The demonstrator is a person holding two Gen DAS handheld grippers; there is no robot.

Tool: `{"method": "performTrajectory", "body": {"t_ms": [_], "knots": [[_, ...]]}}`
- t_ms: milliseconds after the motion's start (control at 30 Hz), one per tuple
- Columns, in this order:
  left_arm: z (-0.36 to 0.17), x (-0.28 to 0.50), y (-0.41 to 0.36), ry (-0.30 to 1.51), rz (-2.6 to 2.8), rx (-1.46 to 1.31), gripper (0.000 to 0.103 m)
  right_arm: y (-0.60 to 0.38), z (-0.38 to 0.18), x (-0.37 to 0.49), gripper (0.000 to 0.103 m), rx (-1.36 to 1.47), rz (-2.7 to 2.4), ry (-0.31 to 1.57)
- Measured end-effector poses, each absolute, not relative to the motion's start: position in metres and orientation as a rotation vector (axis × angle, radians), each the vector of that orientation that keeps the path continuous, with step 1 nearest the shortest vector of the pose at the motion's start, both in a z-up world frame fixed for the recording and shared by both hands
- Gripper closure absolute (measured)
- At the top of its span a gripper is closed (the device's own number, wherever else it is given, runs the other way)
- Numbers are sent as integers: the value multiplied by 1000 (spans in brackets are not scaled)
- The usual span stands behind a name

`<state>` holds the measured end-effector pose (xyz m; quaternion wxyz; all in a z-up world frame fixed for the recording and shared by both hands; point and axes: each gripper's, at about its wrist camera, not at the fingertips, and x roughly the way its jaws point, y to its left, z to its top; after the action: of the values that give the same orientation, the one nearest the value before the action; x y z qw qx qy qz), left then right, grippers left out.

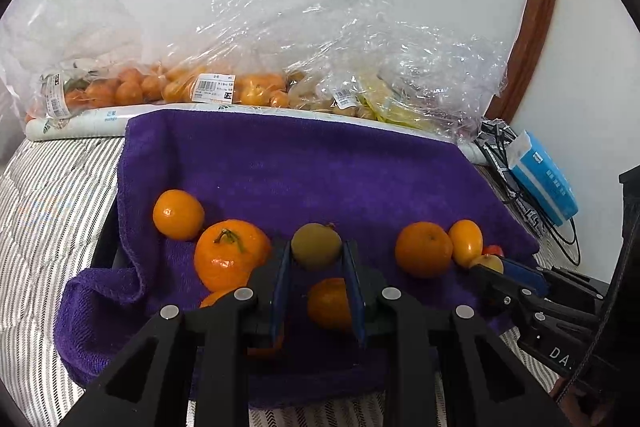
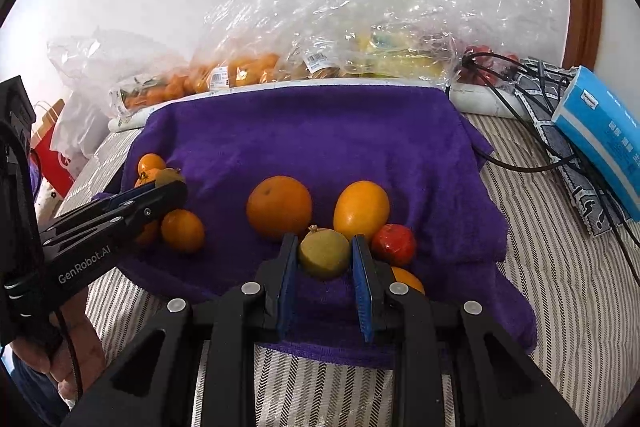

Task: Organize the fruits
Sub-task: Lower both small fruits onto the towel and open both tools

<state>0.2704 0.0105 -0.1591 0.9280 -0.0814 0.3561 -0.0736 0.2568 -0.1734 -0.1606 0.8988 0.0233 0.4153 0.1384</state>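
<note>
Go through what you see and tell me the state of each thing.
left gripper: shut on a greenish-brown fruit
right gripper: shut on a yellow-green fruit
purple towel: spread out, rumpled at edges
plastic bags: crumpled, holding fruit
red fruit: loose on towel

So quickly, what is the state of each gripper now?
Left gripper: closed on a small round brownish-green fruit.
Right gripper: closed on a small round yellow-green fruit.

My left wrist camera looks down along my fingers, close over the left part of the purple terry towel [image 1: 320,167], facing the white wall. My right wrist camera does likewise from the right. Both share the towel and the crinkled clear plastic bags [image 2: 340,27].
</note>
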Motion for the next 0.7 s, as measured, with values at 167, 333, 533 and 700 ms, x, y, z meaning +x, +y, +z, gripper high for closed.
{"method": "performTrajectory", "body": {"t_ms": [167,333,533,700], "knots": [[-160,271,13,717,-174,-194,78,-175,-161,257,76,58,283,852],[-161,271,13,706,-179,-198,78,-175,-162,257,76,65,273,845],[-161,270,11,704,-177,-186,78,-174,-162,255,76,53,272,840],[-161,270,12,702,-180,-190,78,-174,-162,255,76,53,267,838]]}}
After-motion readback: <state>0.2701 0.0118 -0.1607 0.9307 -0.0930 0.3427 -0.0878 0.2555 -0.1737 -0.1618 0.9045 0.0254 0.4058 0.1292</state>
